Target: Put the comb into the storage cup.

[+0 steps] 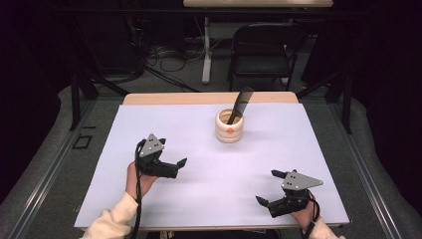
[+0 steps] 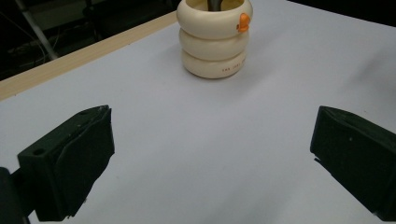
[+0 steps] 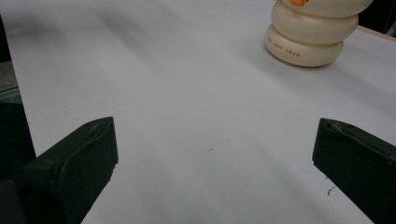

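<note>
Holders: you have one cream holder (image 1: 229, 127) at the table's (image 1: 149, 129) far middle, well apart from both grippers.
Combs: one black comb (image 1: 240, 104) standing inside it.
Your left gripper (image 1: 180, 165): jaws spread, empty.
Your right gripper (image 1: 268, 187): jaws spread, empty.

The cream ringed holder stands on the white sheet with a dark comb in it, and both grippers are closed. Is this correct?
Not quite: both grippers are open. The left gripper and right gripper views show their jaws wide apart. The cream holder does hold the dark comb.
</note>
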{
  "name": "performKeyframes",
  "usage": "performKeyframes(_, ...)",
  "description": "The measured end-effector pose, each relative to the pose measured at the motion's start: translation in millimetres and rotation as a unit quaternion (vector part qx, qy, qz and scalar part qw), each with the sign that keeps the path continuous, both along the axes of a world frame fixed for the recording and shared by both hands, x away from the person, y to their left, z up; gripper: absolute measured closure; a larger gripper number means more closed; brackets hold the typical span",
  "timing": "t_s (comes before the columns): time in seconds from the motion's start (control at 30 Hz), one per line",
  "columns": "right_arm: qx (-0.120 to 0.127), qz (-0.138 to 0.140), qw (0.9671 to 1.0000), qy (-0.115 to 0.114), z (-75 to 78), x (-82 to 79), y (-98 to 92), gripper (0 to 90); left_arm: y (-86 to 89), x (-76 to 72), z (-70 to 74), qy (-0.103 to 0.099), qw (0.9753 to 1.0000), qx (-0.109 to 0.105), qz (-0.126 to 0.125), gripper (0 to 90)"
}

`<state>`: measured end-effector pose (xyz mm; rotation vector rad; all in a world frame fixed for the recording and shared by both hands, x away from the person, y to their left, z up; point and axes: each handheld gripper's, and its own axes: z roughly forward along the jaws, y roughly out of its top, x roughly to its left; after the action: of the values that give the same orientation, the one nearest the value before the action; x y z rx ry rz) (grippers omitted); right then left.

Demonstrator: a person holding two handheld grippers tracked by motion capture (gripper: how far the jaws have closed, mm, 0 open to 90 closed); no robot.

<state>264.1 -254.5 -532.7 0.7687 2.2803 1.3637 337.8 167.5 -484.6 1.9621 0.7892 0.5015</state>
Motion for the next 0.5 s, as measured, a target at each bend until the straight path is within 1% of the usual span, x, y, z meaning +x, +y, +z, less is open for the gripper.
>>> performKeyframes(0.2,-0.001,-0.001,1.0,-0.001,0.1,-0.1,-0.1,0.0,4.5,-8.9,-4.3,-0.007,1.0,-0.003,0.001,0.0)
performKeyframes(0.4,0.0,0.0,1.0,-0.001,0.3,-0.2,-0.1,0.0,8.7,-19.3,-11.6,-0.007,1.0,0.0,-0.004,0.0)
performKeyframes(0.5,-0.001,0.0,1.0,-0.001,0.3,-0.2,0.0,0.0,11.4,-23.5,-15.1,-0.009,0.9999,-0.007,-0.006,0.0)
